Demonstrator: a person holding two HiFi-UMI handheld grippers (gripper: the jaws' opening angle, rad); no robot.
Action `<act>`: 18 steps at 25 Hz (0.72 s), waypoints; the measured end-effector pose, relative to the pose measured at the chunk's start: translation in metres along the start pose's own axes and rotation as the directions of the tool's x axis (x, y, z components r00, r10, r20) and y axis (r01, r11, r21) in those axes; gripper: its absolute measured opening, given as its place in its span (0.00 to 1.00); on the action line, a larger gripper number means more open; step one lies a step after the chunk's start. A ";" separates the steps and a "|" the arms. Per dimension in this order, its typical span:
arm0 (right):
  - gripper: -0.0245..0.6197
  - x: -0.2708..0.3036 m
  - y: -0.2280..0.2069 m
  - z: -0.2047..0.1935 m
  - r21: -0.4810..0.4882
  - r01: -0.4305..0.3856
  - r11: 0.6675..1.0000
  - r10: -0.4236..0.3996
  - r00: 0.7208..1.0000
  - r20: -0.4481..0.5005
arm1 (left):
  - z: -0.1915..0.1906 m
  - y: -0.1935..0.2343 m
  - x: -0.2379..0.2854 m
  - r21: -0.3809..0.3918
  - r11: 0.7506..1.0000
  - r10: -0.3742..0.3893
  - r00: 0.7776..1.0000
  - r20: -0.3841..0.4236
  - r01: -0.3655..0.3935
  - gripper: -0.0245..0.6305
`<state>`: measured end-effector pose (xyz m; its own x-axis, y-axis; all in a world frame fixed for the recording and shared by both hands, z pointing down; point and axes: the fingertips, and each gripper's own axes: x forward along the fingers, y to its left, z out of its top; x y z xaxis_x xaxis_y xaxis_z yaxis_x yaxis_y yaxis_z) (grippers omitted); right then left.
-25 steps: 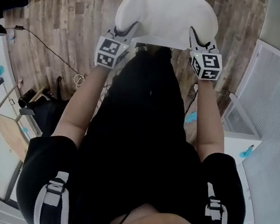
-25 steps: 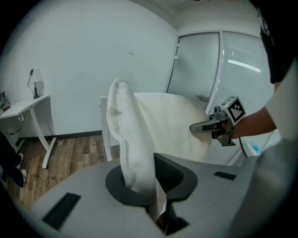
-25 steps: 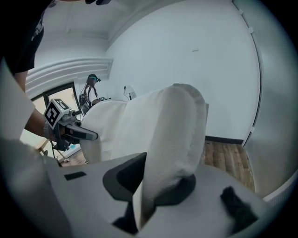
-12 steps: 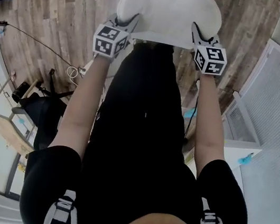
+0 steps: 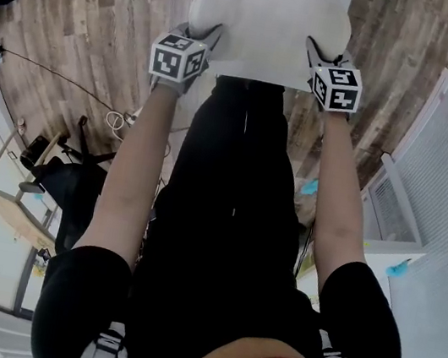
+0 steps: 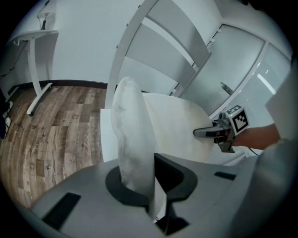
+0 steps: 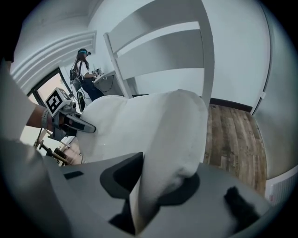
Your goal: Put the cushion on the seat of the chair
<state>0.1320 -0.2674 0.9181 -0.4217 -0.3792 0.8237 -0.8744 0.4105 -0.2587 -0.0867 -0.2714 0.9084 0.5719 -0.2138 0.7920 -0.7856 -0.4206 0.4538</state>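
We have brought the cushion (image 5: 269, 19) down onto the chair seat (image 6: 107, 137) at the top middle of the frame, where the left tongs (image 5: 207, 42) still pinch its edge while the right tongs (image 5: 313, 51) have just been loosening around its other edge, so the release seems near.

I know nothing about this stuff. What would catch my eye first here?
A plump white cushion fills the top of the head view, gripped at its two near corners by the left gripper and the right gripper, each patterned with black-and-white squares. The right gripper's jaws have just been opening, with the cushion's edge between them. In both gripper views the white slats of the chair rise behind it.
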 end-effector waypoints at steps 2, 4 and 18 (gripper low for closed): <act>0.21 0.008 -0.006 -0.003 -0.004 0.006 1.000 -0.006 1.000 -0.013 | -0.001 0.003 0.010 -0.001 1.000 -0.002 1.000 -0.017 0.002 0.12; 0.22 0.015 -0.013 -0.004 -0.002 0.011 1.000 -0.011 1.000 -0.021 | 0.000 0.008 0.018 -0.003 1.000 -0.001 1.000 -0.028 0.001 0.12; 0.36 0.052 -0.054 -0.019 -0.013 0.070 0.997 -0.071 0.994 -0.079 | -0.006 0.040 0.060 -0.009 0.997 0.079 0.991 -0.112 -0.081 0.14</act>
<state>0.1616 -0.2929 0.9845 -0.3385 -0.3406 0.8772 -0.8986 0.3936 -0.1939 -0.0852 -0.2955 0.9765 0.4779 -0.1464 0.8661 -0.8311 -0.3945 0.3919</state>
